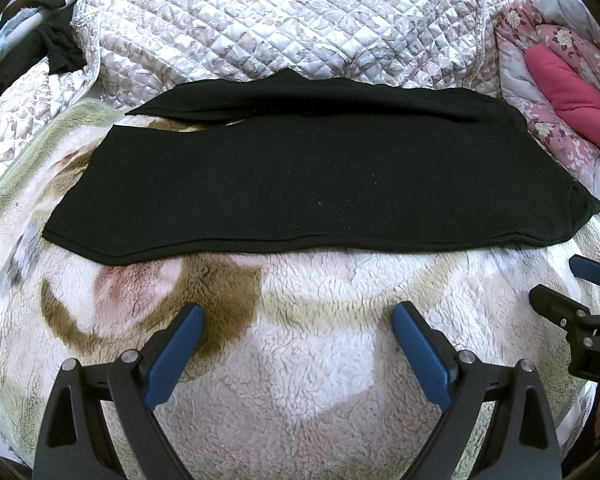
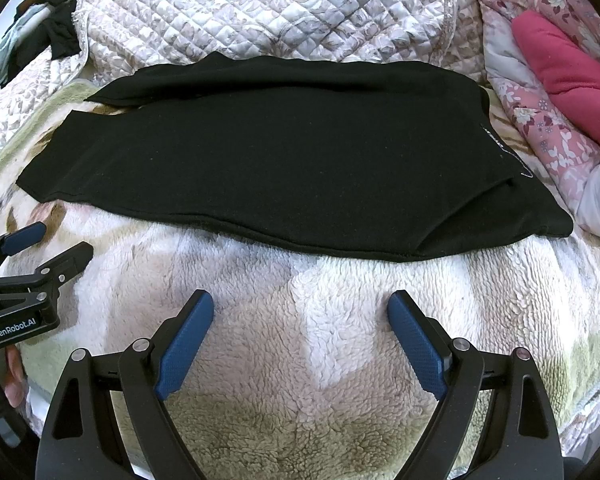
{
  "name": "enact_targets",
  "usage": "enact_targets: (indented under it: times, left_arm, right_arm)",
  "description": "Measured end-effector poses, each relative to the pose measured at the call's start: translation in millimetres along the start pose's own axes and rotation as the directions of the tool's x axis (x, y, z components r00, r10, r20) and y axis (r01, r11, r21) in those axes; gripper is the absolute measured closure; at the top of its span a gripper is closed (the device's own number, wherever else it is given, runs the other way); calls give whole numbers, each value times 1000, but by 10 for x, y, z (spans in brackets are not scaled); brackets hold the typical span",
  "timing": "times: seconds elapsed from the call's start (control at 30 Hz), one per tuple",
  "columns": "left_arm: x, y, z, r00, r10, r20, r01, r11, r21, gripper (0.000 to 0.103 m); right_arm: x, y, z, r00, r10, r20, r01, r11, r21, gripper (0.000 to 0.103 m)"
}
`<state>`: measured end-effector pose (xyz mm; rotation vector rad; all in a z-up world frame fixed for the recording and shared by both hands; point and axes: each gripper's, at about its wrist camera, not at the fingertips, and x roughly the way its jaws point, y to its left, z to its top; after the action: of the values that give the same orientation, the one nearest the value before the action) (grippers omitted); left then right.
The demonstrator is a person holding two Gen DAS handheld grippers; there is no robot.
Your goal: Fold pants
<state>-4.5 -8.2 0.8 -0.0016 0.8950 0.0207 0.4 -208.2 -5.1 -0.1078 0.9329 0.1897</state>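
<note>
Black knit pants point(image 1: 300, 172) laid flat across frame centre on a cream fleece blanket point(image 1: 300, 360), ready for folding
Left gripper point(image 1: 298, 322) and right gripper point(image 2: 300, 310) are held wide open and empty at lower frame, short of the near hem

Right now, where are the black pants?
The black pants lie flat across the fleece blanket, beyond both open claws, with the quilted bedspread behind and the pink floral bedding at their right.
</note>
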Motion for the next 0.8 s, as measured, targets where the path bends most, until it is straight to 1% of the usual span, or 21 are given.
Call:
enact_targets:
  times: [0.47, 0.8]
  left_arm:
    - [3, 3, 0, 1000, 0, -1, 0, 1000, 1, 6]
    - [5, 3, -10, 1000, -1, -11, 1, 1000, -1, 6]
  right_arm:
    - [2, 4, 0, 1000, 0, -1, 0, 1000, 1, 14]
    - [5, -24, 19, 999, 19, -31, -19, 1000, -2, 14]
